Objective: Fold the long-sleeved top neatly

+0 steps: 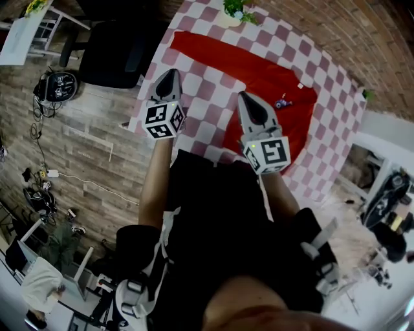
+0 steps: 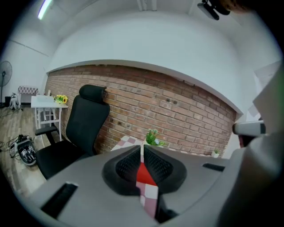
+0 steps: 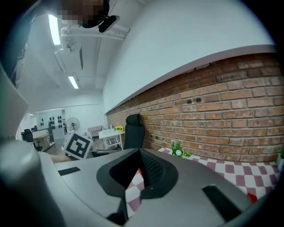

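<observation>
Red cloth, thin and limp by the look of it, makes up the long-sleeved top (image 1: 262, 74), which lies spread flat on the checked table (image 1: 194, 113), its body towards the table's right half and one sleeve (image 1: 207, 48) running out straight to the table's far left corner. I judge it light and soft, likely to sag and drag across the tablecloth if lifted by one point, so the safer holds are pinches at the edges: the cuff end of that sleeve, a shoulder seam, or the hem corners, with both grippers lifting together to keep a fold line straight. The left gripper (image 1: 170, 72) hovers over the table's near left part with its jaws pressed together and nothing between them, only the cloth and a strip of red seen past the tips. The right gripper (image 1: 246, 97) is likewise clenched and empty, above the table's near middle at the top's nearer edge. A small bluish mark (image 1: 282, 102) sits on the top's body; whether it is a print or a loose thing I cannot tell. A small potted plant (image 1: 236, 8) stands at the table's far edge, just beyond the sleeve, and could be knocked in a wide sweep. A black office chair (image 1: 119, 45) stands off the table's left side, out of the way.
</observation>
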A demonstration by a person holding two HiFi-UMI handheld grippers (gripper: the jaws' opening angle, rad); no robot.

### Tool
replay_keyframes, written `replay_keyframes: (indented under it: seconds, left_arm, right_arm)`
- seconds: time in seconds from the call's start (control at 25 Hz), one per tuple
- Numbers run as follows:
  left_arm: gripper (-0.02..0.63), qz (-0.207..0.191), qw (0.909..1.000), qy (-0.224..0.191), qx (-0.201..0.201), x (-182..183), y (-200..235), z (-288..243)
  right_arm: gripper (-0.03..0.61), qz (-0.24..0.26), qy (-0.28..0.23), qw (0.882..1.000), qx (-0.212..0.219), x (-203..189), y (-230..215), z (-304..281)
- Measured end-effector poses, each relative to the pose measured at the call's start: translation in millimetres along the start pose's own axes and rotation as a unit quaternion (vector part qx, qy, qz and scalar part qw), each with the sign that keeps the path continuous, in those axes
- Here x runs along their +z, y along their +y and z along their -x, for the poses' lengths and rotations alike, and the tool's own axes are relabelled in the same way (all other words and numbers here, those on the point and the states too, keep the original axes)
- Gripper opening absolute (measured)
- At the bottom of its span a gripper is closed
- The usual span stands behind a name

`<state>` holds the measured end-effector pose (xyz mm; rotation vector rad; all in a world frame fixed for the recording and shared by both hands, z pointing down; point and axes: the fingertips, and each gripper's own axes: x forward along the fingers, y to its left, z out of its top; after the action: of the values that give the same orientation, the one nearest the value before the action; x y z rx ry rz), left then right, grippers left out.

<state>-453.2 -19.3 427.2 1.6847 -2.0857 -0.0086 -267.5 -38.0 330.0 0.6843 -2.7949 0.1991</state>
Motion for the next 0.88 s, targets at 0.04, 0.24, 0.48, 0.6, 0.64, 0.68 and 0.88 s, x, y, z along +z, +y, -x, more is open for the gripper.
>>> replay_keyframes:
  seconds: [0.04, 0.24, 0.48, 0.6, 0.64, 0.68, 0.88]
  left_arm:
    - [0.005, 0.006, 0.9999, 0.009, 0.004, -5, 10, -13]
    - [0.006, 0.029, 0.9977, 0.054, 0.028, -35, 58, -73]
    - [0.057, 0.031, 0.9933, 0.105, 0.038, -69, 102, -134]
    - [0.08, 0.025, 0.99, 0.132, 0.044, -87, 117, -156]
    - [0.083, 0.027, 0.9891, 0.137, 0.045, -91, 122, -162]
    - [0.083, 0.03, 0.9883, 0.142, 0.047, -95, 126, -169]
    - [0.1, 0.054, 0.9831, 0.17, 0.042, -115, 142, -192]
  right_arm:
    - [0.008, 0.006, 0.003, 1.0, -0.001, -1, -2, -8]
    - [0.008, 0.009, 0.021, 1.0, -0.006, -3, -9, -41]
    - [0.008, -0.003, 0.041, 0.999, -0.011, -8, -15, -74]
    - [0.008, -0.024, 0.054, 0.998, -0.011, -11, -11, -86]
    - [0.008, -0.026, 0.058, 0.998, -0.01, -13, -10, -90]
    - [0.008, -0.026, 0.061, 0.998, -0.008, -15, -9, -94]
    - [0.008, -0.031, 0.069, 0.997, 0.0, -20, -2, -107]
